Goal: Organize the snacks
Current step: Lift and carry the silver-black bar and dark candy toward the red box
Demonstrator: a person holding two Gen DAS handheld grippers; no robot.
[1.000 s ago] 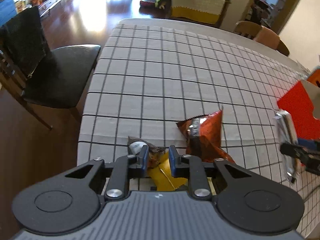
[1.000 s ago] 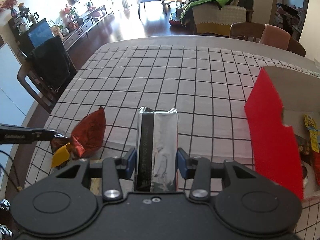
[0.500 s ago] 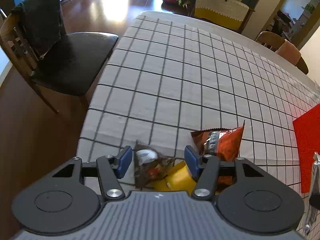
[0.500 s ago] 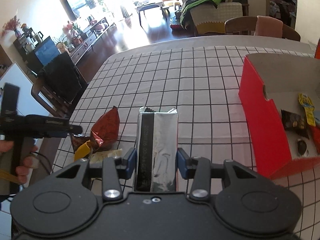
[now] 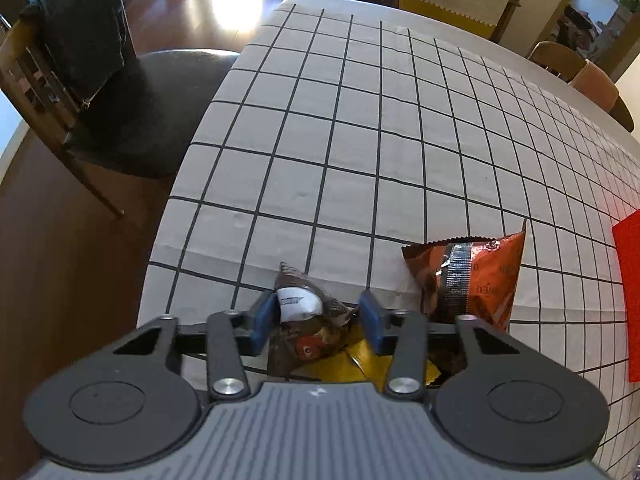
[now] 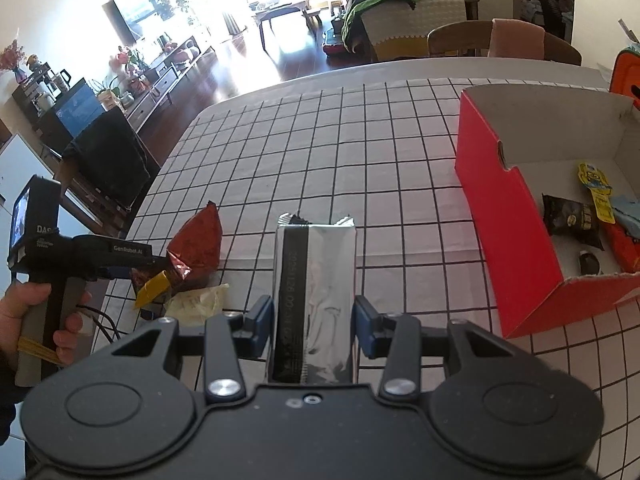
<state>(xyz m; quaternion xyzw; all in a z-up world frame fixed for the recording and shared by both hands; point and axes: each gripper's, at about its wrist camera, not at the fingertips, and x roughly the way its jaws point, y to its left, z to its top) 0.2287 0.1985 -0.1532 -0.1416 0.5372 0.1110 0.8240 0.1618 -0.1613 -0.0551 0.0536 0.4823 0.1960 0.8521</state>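
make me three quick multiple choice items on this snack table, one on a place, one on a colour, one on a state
1. Where does the orange-brown chip bag lie?
A. on the checked tablecloth, left of the red box
B. inside the red box
C. on the black chair

2. What colour is the outside of the open box?
A. blue
B. red
C. green

3. What are the right tongs doing?
A. standing open over bare cloth
B. shut on nothing
C. shut on the silver foil packet

Key: 1 A, the right wrist view shows the bag on the cloth, well left of the box. 2 B, the box's outer wall is red. 3 C, both blue pads press the packet's sides.
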